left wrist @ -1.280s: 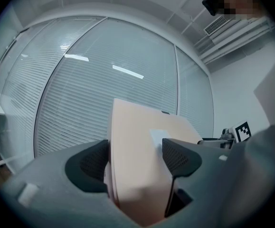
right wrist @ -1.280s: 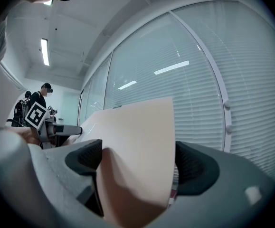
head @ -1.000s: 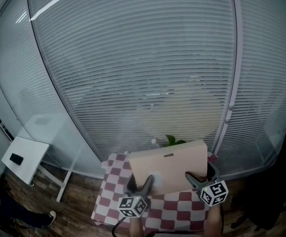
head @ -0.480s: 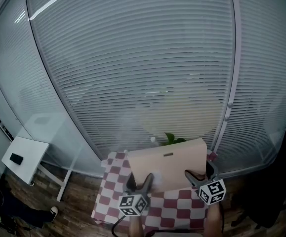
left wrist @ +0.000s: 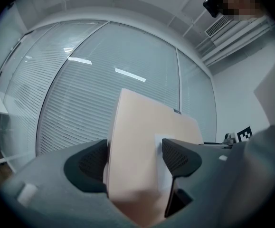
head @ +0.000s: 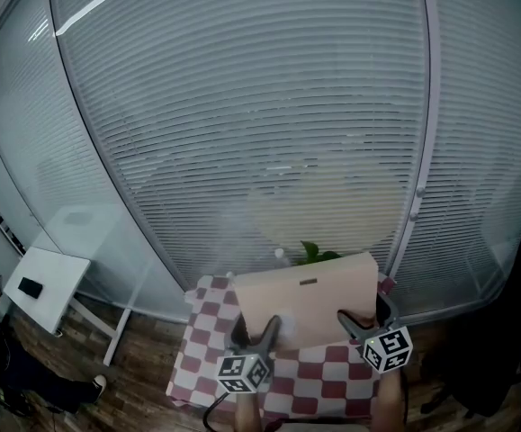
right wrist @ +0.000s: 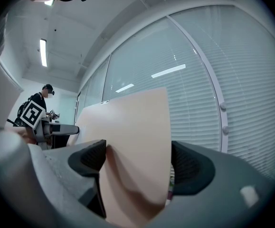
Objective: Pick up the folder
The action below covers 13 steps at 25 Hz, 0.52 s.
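A beige folder [head: 309,297] stands upright above the checked table, held from below by both grippers. My left gripper [head: 256,329] is shut on its lower left part. In the left gripper view both pads press on the folder [left wrist: 137,141], one of them on a white label, with the left gripper [left wrist: 135,158] pointing level. My right gripper [head: 365,315] grips the lower right part. In the right gripper view the folder [right wrist: 132,127] bulges and creases between the wide-set jaws of the right gripper [right wrist: 137,161].
A red-and-white checked tablecloth [head: 202,349] lies under the folder, and a green plant [head: 314,255] stands behind it. A glass wall with blinds fills the back. A white side table [head: 58,282] is at the left, a dark chair [head: 512,331] at the right.
The folder and both grippers keep their place. Only a person at the picture's lower left edge has shifted a little.
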{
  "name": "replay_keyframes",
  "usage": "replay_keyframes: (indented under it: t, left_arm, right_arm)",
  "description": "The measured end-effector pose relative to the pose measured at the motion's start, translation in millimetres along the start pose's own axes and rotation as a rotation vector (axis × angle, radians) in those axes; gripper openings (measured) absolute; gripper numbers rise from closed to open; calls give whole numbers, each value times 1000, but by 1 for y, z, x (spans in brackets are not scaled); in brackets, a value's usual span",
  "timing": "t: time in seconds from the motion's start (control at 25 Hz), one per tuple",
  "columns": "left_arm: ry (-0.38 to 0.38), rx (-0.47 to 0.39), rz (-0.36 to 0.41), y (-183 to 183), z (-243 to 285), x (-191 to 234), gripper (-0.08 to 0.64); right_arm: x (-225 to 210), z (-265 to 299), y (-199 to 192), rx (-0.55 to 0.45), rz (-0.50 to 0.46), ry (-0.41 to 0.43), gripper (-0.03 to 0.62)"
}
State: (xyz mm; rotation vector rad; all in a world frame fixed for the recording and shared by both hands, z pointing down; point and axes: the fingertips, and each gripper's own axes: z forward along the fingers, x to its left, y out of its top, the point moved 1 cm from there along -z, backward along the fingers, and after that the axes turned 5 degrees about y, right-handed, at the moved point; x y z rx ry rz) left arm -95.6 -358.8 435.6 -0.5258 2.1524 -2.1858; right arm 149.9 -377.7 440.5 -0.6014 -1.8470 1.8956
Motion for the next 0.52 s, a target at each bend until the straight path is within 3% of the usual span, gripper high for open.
replay_keyframes:
  t: [0.52]
  left_arm:
    - [7,-1,16,1,-3,5,351]
  right_arm:
    - [5,4,-1,6,-3,3,428]
